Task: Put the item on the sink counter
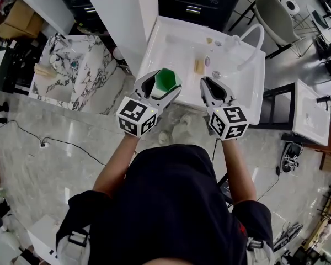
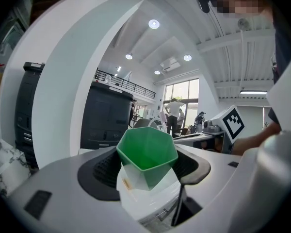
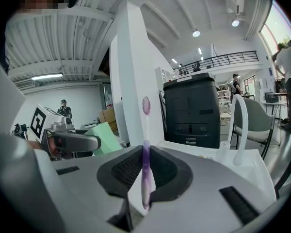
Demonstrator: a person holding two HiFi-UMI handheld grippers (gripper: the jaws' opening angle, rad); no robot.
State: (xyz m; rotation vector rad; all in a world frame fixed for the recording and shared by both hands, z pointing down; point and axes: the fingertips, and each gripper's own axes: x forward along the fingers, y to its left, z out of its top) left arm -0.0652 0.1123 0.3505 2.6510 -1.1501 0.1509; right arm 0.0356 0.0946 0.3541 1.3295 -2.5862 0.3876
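A faceted cup (image 1: pixel 166 79), green at the rim and white below, sits between the pads of my left gripper (image 1: pixel 161 88), which is shut on it just above the near edge of the white sink counter (image 1: pixel 154 51). In the left gripper view the cup (image 2: pixel 148 154) stands upright in the left gripper (image 2: pixel 150 173). My right gripper (image 1: pixel 212 88) hovers beside it at the sink's front edge. The right gripper view shows the right gripper (image 3: pixel 145 173) shut on a purple toothbrush (image 3: pixel 145 164), bristle head pointing up. The cup (image 3: pixel 103 137) appears at the left there.
A white arched faucet (image 1: pixel 251 42) and a beige soap-like piece (image 1: pixel 199 66) are on the sink. A marble-topped counter (image 1: pixel 94 65) stands to the left, a white wall panel (image 1: pixel 121 15) and a black cabinet (image 1: pixel 198 1) behind, a second white basin (image 1: pixel 311 112) to the right.
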